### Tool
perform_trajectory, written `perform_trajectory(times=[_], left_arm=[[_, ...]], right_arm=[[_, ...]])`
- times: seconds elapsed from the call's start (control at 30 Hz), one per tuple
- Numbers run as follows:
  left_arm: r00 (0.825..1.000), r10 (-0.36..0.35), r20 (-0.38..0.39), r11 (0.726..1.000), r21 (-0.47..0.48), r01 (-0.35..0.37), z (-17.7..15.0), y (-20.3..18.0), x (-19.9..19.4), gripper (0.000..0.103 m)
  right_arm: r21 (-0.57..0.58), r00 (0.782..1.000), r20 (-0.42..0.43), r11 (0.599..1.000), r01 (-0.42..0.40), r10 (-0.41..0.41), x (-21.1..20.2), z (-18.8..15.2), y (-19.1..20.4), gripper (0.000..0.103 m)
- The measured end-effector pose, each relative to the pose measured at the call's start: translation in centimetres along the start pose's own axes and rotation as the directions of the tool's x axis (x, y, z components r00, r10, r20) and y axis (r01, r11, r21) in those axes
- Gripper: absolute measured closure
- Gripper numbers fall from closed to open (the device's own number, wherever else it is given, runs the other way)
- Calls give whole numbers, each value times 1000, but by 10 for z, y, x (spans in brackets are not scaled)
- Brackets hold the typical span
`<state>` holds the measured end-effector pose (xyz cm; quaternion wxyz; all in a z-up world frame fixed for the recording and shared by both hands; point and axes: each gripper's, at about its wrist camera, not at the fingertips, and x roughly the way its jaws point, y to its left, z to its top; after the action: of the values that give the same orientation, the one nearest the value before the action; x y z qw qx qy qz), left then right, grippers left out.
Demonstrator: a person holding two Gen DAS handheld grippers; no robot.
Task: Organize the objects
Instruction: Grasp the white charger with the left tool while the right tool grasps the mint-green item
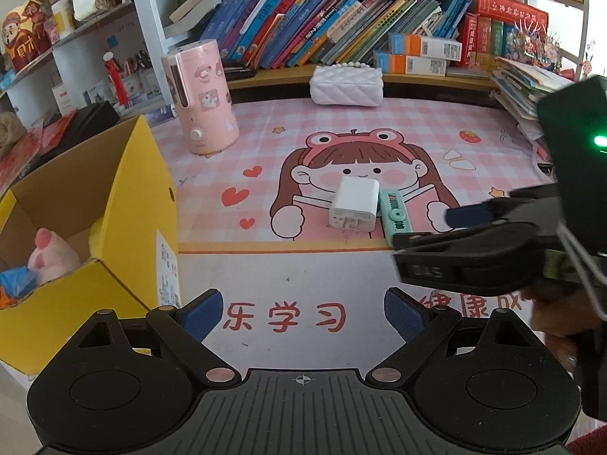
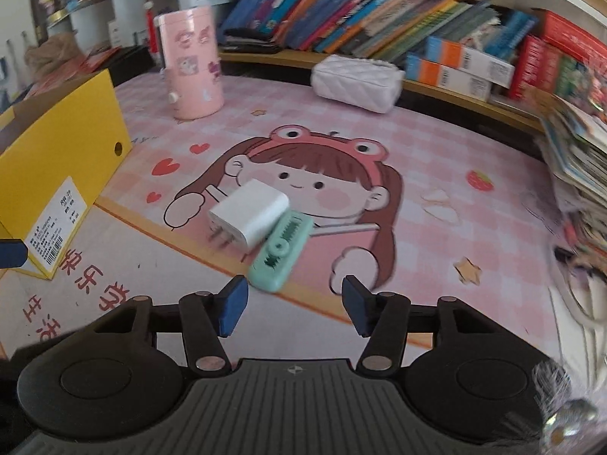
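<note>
A white plug charger (image 1: 354,204) lies on the pink cartoon desk mat (image 1: 379,132), touching a mint green small device (image 1: 394,214) on its right. Both show in the right wrist view: the charger (image 2: 250,216) and the green device (image 2: 282,252). My right gripper (image 2: 294,305) is open and empty, just short of the green device; it also shows in the left wrist view (image 1: 428,227) at the right, beside the device. My left gripper (image 1: 303,313) is open and empty, low over the mat's front edge. A yellow cardboard box (image 1: 132,208) stands open at the left, with a pink plush toy (image 1: 53,252) inside.
A pink cylindrical humidifier (image 1: 201,98) and a white quilted pouch (image 1: 345,85) stand at the back of the mat. A shelf of books (image 1: 322,26) runs behind. A stack of booklets (image 1: 527,87) lies at the right. The yellow box also shows at the left in the right wrist view (image 2: 64,159).
</note>
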<state>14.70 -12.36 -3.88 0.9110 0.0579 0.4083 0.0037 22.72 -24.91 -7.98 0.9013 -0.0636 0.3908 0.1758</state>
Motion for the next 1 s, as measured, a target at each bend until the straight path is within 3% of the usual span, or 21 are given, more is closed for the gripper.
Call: perform_trajectory(times=[0.33, 0.43, 0.5, 0.57, 0.83, 1.0], left_arm=[[999, 15, -30, 1000, -14, -16, 4, 3, 10, 9], [999, 15, -31, 1000, -19, -15, 6, 3, 12, 9], [999, 8, -31, 1000, -20, -9, 9, 2, 14, 9], [1000, -2, -27, 1000, -16, 1, 12, 0, 17, 9], [999, -40, 6, 999, 7, 40, 30, -13, 40, 9], [999, -38, 12, 998, -51, 38, 44, -16, 65, 11]], right_arm=[[-30, 999, -38, 999, -19, 18, 30, 13, 2, 54], [-29, 999, -43, 999, -19, 18, 33, 13, -2, 62], [-25, 999, -43, 1000, -19, 18, 32, 14, -6, 77], [-1, 998, -52, 1000, -19, 19, 31, 15, -13, 79], [150, 999, 5, 987, 51, -52, -8, 10, -50, 80], [206, 994, 24, 973, 101, -109, -37, -2, -65, 80]])
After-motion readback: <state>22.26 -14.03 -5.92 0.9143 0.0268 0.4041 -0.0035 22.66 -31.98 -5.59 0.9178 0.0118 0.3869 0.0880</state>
